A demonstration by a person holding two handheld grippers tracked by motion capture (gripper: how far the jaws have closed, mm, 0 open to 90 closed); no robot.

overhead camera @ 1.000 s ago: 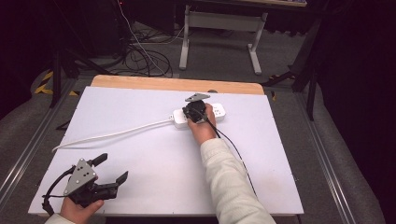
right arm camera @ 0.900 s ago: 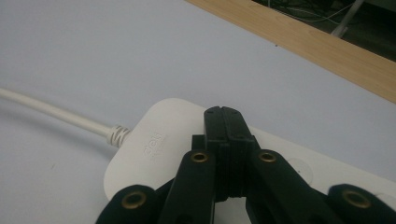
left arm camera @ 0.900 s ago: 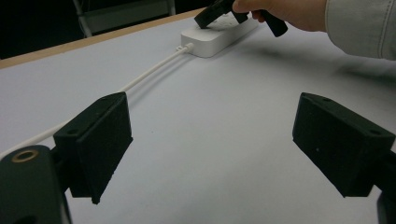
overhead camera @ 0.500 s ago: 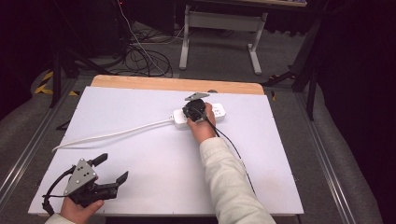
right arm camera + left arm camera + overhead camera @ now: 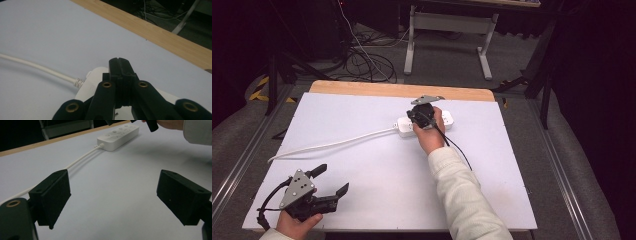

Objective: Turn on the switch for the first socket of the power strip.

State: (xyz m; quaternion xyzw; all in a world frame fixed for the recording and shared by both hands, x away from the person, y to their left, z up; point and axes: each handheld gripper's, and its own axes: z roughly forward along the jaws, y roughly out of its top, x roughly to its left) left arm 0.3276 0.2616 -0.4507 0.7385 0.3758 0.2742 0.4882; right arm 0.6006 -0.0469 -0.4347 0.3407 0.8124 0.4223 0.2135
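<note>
At the near left corner of the table (image 5: 377, 200), the left gripper (image 5: 332, 182) lies low in the person's hand, its jaws spread wide with nothing between them; bare white tabletop shows in the gap. Beyond it a white cord (image 5: 332, 145) runs across the table from the left edge to the power strip (image 5: 404, 126), which lies flat near the far wooden edge (image 5: 362, 90). The right gripper (image 5: 119, 65) sits over the strip's cord end, jaws pressed together and holding nothing. The strip's sockets (image 5: 117, 131) look empty where visible.
</note>
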